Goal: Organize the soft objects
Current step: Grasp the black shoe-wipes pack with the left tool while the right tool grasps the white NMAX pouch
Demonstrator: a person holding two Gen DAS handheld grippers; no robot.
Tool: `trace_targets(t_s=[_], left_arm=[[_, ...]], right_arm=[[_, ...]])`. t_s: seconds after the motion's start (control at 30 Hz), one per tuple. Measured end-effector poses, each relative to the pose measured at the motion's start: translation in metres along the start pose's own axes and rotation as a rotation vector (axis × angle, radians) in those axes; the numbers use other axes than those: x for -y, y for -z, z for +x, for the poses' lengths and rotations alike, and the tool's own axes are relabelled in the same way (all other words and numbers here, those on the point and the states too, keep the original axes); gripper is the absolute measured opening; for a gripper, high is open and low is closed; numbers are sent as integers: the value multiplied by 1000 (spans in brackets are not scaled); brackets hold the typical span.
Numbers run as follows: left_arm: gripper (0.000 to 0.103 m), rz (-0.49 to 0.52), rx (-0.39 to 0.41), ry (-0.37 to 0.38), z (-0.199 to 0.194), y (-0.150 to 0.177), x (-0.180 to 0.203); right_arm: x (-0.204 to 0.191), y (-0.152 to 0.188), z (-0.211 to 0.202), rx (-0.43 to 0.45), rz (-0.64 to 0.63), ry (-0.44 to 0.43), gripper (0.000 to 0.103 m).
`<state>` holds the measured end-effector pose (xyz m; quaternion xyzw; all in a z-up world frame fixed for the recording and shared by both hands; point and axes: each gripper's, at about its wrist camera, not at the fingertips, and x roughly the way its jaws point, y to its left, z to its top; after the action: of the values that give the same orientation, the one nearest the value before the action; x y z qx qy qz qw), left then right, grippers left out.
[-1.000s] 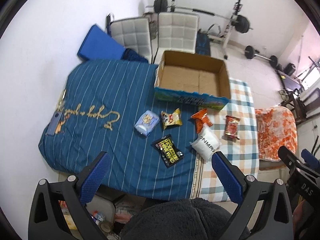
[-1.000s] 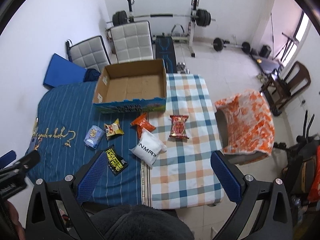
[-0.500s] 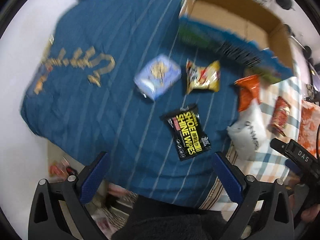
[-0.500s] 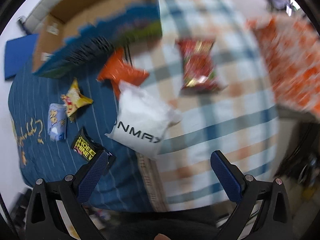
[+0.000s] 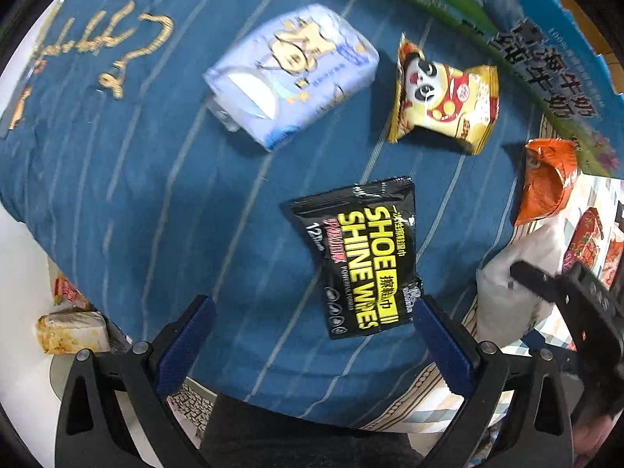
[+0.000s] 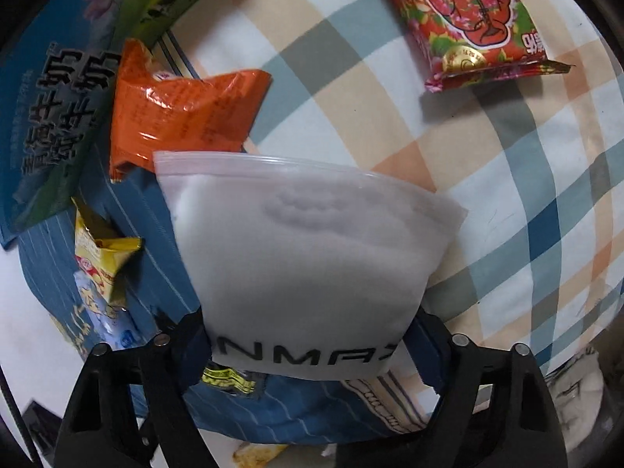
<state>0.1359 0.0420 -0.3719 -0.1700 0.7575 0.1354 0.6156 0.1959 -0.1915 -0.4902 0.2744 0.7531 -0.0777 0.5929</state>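
My left gripper (image 5: 312,331) is open just above the blue cloth, with the near end of a black shoe-shine wipes pack (image 5: 360,253) between its fingers. A pale blue tissue pack (image 5: 292,78) and a yellow panda snack bag (image 5: 442,99) lie beyond it. My right gripper (image 6: 308,347) is open, with its fingers on either side of the near end of a white zip bag (image 6: 304,257). An orange packet (image 6: 179,105) and a red snack pack (image 6: 472,15) lie beyond it.
The printed wall of a cardboard box (image 5: 546,66) stands at the far edge; it also shows in the right wrist view (image 6: 58,124). The checked cloth (image 6: 526,202) covers the right side. Packets (image 5: 70,327) lie on the floor below the table's near edge.
Both grippers have dropped from high above the table to just over it. The left came down at the black wipes pack, the right at the white bag. Both stayed open.
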Motion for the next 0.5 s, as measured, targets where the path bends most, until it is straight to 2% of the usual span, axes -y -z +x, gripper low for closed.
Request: trace_targets(t_s=[0.03, 0.13, 0.23, 0.27, 0.33, 0.37, 0.5], left_arm=[[103, 3, -15, 15, 5, -1, 3], [103, 9, -60, 42, 19, -5, 12], [103, 2, -94, 40, 42, -10, 20], [100, -1, -103, 38, 50, -12, 23], [75, 12, -94, 38, 59, -15, 30], [68, 26, -88, 32, 61, -17, 34], [58, 186, -4, -78, 64, -12, 63]], right_arm=[[-1, 2, -2, -8, -36, 14, 82], [-5, 11, -9, -11, -194, 144, 81], [-1, 20, -12, 11, -337, 280, 80], [0, 22, -12, 19, -379, 324, 80], [1, 27, -11, 22, -435, 365, 80], [0, 30, -11, 23, -458, 374, 80], [-8, 49, -3, 42, -573, 418, 80]])
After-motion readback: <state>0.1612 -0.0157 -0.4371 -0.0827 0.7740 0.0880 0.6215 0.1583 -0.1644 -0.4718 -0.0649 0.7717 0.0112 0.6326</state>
